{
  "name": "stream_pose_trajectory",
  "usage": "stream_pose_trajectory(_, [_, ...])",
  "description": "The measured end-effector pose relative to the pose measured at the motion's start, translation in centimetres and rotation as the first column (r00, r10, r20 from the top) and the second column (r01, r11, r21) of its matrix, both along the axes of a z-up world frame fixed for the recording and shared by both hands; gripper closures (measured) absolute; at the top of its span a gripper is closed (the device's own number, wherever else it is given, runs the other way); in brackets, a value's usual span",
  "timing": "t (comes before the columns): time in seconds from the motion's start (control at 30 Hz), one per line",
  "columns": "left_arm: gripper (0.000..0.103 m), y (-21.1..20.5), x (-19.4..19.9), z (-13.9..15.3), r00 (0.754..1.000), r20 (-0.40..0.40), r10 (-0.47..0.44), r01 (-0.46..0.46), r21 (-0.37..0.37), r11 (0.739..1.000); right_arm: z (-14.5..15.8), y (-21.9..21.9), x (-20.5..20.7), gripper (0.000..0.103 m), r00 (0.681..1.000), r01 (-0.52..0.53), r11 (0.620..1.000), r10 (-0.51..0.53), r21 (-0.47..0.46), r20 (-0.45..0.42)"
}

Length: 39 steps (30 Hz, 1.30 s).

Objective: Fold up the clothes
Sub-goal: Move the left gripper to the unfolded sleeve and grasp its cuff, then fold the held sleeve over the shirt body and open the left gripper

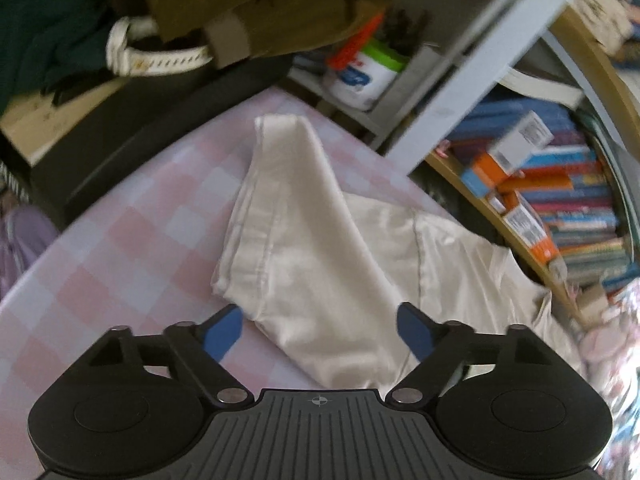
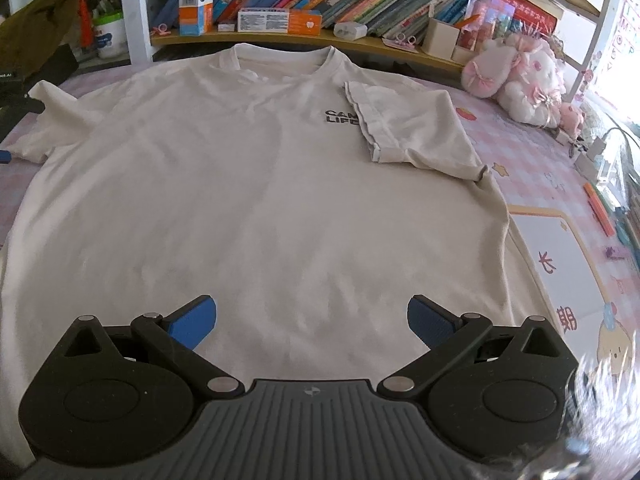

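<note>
White T-shirt lies face up and spread flat on a bed covered by a pink-and-white checked sheet, collar toward the bookshelf and a small dark chest print partly covered. One sleeve is already turned in over the chest; the other sleeve lies out to the side, loosely creased, on the sheet. It looks like thin, light cotton knit: soft, limp, with no stiffness, so it will likely sag, wrinkle and drag along the sheet if pulled from one point only. Hemmed edges, such as the sleeve cuff and the bottom hem, should give the firmest pinch, better than the slack middle of the body. The left hand-held gripper hangs just over the outstretched sleeve with its blue pads wide apart, holding nothing. The right hand-held gripper hovers above the lower part of the shirt, likewise spread and empty. Beyond the shirt lie plush toys near the far corner and an olive garment heaped beside the bed.
</note>
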State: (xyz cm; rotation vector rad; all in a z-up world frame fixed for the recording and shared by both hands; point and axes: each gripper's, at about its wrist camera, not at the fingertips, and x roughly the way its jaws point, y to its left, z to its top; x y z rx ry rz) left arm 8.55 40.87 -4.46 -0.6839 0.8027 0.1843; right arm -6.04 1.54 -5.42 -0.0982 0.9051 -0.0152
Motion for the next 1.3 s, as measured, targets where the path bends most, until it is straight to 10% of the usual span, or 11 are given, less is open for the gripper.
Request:
stream_pose_trajectory(0.43, [0.041,3.1,0.9,-0.8,0.991,0.021,0.129,-0.129,-0.038,0.991,-0.1,-1.1,0.0,0.000,0.999,0.040,0.999,-0.040,-0.007,-0.015])
stream_pose_trajectory(0.63, [0.096,3.5,0.2,-1.5,0.974,-0.010,0.227,-0.227,-0.082,0.970,-0.2,-1.0,-0.1,0.000,0.999,0.031,0.999,-0.031,-0.006,-0.010])
stream_pose_trajectory(0.77, [0.100,3.4,-0.3,-0.3,0.956,0.029,0.292,-0.287,-0.120,0.950,-0.2,-1.6,-0.1,0.000,0.999,0.037,0.999,-0.037,0.004,-0.009])
stream_pose_trajectory(0.97, [0.100,-5.0,2.8,5.1,0.976,0.216,-0.036,0.019,0.080,0.997,-0.5,-3.0,0.1,0.000,0.999,0.048,0.998,-0.048,0.028,-0.008])
stream_pose_trajectory(1.07, [0.100,-12.2,4.1,6.3,0.924,0.208,-0.319,0.262,0.260,0.929,-0.5,-4.1,0.4,0.000,0.999,0.055,0.998,-0.055,0.041,-0.002])
stream_pose_trajectory(1.13, [0.096,-17.2,4.7,5.2,0.863,0.124,-0.489,0.415,0.378,0.828,-0.6,-5.0,0.8,0.000,0.998,0.065,0.997,-0.065,0.053,-0.002])
stream_pose_trajectory(1.23, [0.088,-22.4,4.4,2.3,0.782,-0.038,-0.622,0.558,0.487,0.672,-0.7,-6.3,1.3,0.000,0.997,0.078,0.994,-0.077,0.074,-0.008])
stream_pose_trajectory(1.3, [0.076,-23.5,4.1,0.9,0.766,-0.112,-0.633,0.596,0.491,0.635,-1.0,-7.0,1.4,0.000,0.997,0.076,0.994,-0.075,0.084,-0.019])
